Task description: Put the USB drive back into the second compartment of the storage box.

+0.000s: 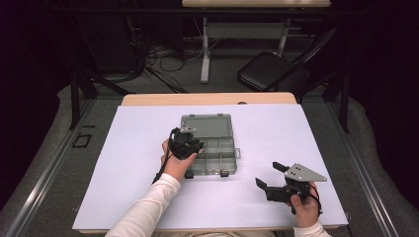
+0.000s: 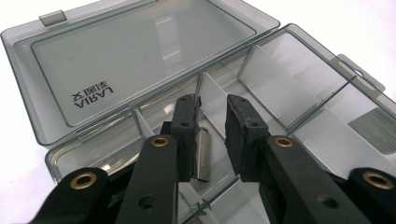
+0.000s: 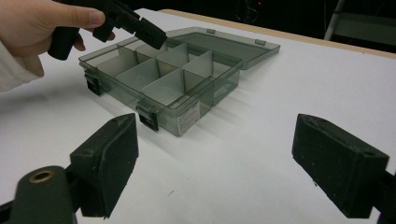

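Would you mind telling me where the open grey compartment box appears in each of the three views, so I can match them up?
High view: compartment box at the table's centre, under the left gripper.
Left gripper view: it spans the frame, lid upper left.
Right gripper view: upper centre-left, beyond the open jaws.
Shared landmark: the flat-lying lid.

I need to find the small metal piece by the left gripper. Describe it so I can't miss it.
Start at the smoky grey compartment box lying open, lid flat, on the white table. The left gripper hangs over the box's compartments. The small shiny metal piece stands just inside the gripper's left jaw, the one bright silver item among translucent plastic dividers.
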Demonstrator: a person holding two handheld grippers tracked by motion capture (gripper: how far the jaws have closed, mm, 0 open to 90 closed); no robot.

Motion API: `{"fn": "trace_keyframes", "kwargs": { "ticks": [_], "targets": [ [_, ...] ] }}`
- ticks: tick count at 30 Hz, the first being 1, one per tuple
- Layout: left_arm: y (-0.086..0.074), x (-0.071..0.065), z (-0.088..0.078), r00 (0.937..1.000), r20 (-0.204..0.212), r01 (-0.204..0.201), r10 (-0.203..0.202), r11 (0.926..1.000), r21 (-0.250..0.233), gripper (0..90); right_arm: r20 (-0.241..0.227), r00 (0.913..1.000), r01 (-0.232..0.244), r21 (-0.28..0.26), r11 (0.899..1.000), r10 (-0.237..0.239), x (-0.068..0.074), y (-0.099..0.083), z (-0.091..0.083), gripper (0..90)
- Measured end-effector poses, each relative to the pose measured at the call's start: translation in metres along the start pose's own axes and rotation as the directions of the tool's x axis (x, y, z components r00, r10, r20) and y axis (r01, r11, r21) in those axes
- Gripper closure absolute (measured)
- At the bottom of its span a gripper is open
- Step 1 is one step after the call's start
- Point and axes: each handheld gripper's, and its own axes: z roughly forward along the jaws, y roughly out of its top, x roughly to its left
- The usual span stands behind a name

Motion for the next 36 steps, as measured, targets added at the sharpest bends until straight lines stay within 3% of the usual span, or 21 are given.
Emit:
{"fn": "trace_keyframes", "kwargs": {
  "ticks": [5, 12, 18, 29, 32, 36],
  "targets": [
    [0.001, 0.000, -0.004, 1.0000, 0.002, 0.003, -0.003, 0.9999, -0.014, 67.8, -0.003, 1.0000, 0.002, 0.002, 1.000, -0.002, 0.000, 0.000, 0.000, 14.3],
    [0.001, -0.002, -0.007, 0.9998, 0.012, 0.019, -0.019, 0.9989, -0.042, 49.5, -0.002, 1.0000, -0.002, -0.001, 1.000, 0.002, -0.001, -0.001, 0.000, 14.3],
    [0.002, -0.004, -0.013, 0.9997, 0.021, 0.015, -0.014, 0.9984, -0.055, 39.6, -0.002, 1.0000, -0.005, 0.005, 1.000, 0.005, -0.001, -0.001, 0.001, 14.3],
    [0.001, -0.006, -0.020, 0.9992, 0.023, -0.031, 0.032, 0.9983, -0.050, 25.5, 0.001, 0.9999, -0.012, 0.010, 1.000, 0.012, -0.002, -0.002, 0.001, 14.3],
    [0.000, -0.008, -0.023, 0.9991, 0.036, -0.020, 0.023, 0.9976, -0.067, 22.3, 0.001, 1.0000, -0.005, 0.012, 1.000, 0.005, -0.002, -0.003, 0.002, 14.3],
    [0.000, -0.007, -0.028, 0.9982, 0.045, -0.037, 0.041, 0.9961, -0.080, 15.4, 0.003, 1.0000, -0.008, 0.010, 1.000, 0.008, -0.002, -0.003, 0.002, 14.3]
  ]
}}
